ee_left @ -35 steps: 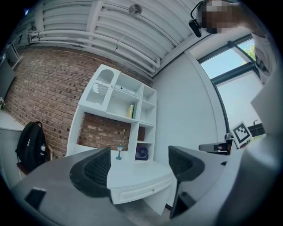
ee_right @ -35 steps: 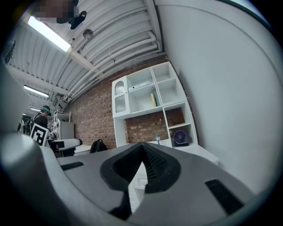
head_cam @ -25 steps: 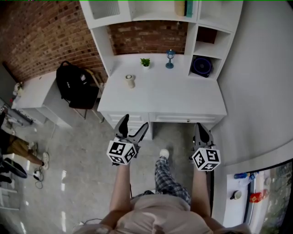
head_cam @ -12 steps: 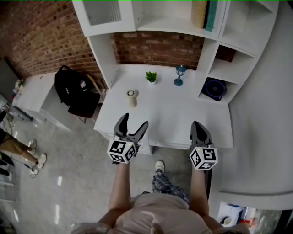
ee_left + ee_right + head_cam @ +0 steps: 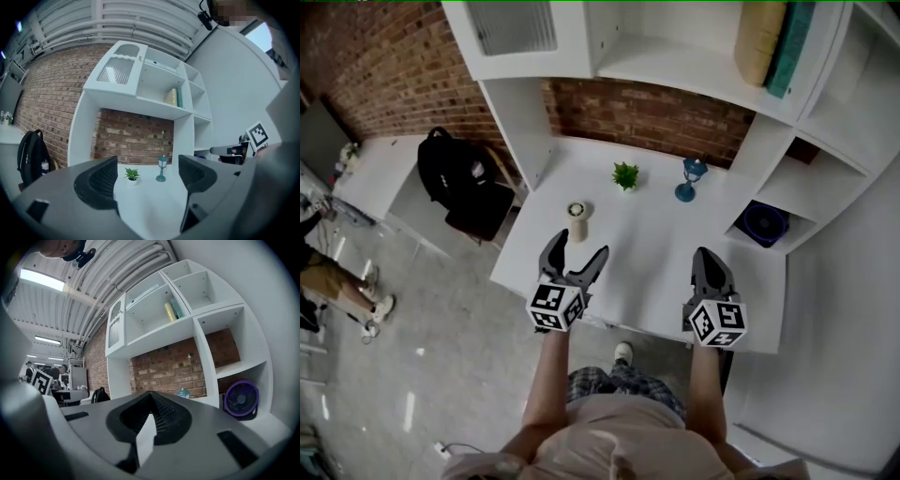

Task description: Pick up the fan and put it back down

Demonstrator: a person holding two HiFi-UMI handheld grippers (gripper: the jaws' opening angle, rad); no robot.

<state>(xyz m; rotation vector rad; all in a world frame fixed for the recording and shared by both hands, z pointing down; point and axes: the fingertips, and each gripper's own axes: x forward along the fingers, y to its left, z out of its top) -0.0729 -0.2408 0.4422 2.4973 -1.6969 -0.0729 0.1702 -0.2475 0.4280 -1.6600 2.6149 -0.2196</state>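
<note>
A small purple fan (image 5: 762, 223) stands in the lowest cubby of the white shelf unit, at the desk's right end. In the right gripper view the fan (image 5: 240, 399) sits ahead and to the right, well beyond the jaws. My left gripper (image 5: 577, 248) is open and holds nothing, hovering over the front left of the white desk (image 5: 647, 253). My right gripper (image 5: 706, 255) is shut and holds nothing, over the desk's front right. In the left gripper view the left gripper (image 5: 147, 176) frames the bare desktop. The right gripper (image 5: 151, 397) shows its jaws closed together.
On the desk stand a cream cylinder (image 5: 577, 217), a small potted plant (image 5: 625, 175) and a blue lantern figure (image 5: 689, 178). Books (image 5: 773, 37) lean on an upper shelf. A black backpack (image 5: 459, 178) rests on a chair left of the desk. A person (image 5: 328, 281) sits far left.
The desk and shelves have drawn closer in the head view. Both grippers, earlier over the floor in front of the desk, are now over its front edge. The jaws look the same.
</note>
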